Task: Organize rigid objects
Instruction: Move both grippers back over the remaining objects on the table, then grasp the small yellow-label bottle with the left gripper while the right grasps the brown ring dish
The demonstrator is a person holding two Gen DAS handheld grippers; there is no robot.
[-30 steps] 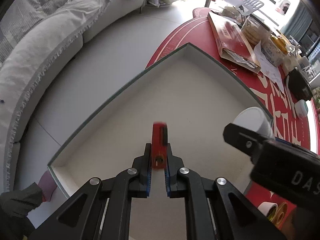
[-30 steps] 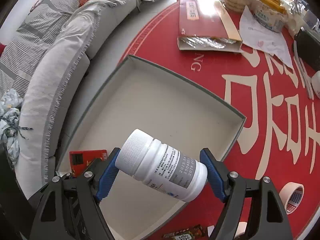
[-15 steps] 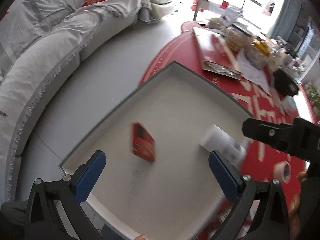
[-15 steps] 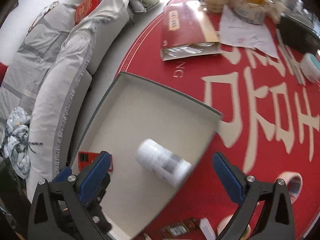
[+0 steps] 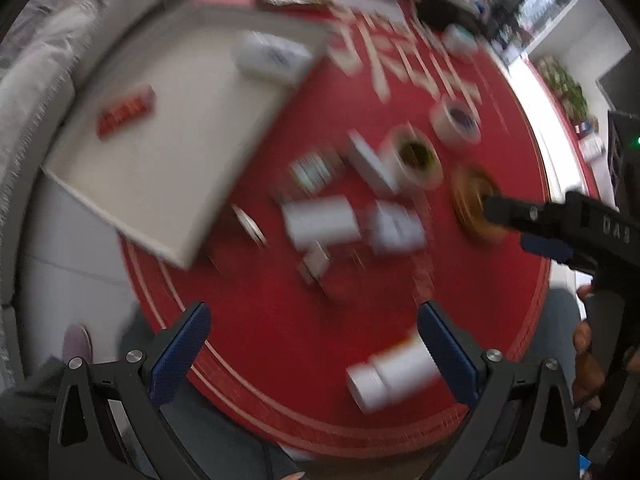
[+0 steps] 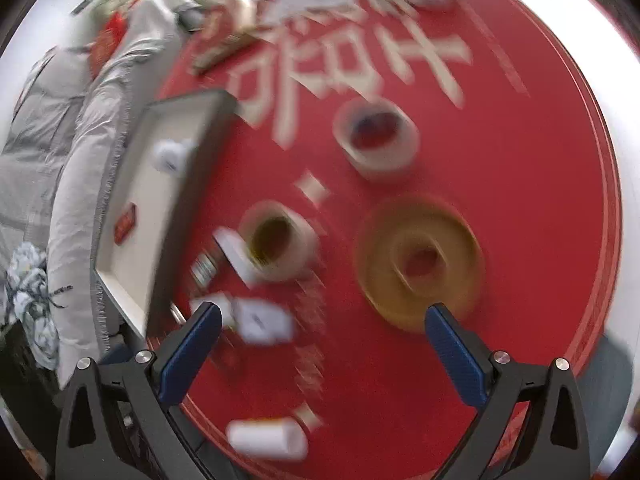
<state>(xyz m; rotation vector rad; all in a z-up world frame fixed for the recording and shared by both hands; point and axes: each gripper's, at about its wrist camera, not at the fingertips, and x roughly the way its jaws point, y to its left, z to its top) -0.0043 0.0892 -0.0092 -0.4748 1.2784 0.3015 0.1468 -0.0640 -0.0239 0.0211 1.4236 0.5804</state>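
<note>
The frames are motion-blurred. A shallow white tray sits at the table's left edge. In it lie a flat red card and a white bottle on its side. The right wrist view shows the same tray, bottle and card. My left gripper is open and empty above the red table, right of the tray. My right gripper is also open and empty, above the loose items and in front of a brown tape roll.
Loose on the round red table lie two pale tape rolls, small white boxes, and another white bottle near the front edge. A grey sofa stands to the left. Clutter fills the far side.
Both grippers opened, leaving the red card and the white bottle in the tray. Both then swung quickly to the right, away from the tray and over the table's loose items.
</note>
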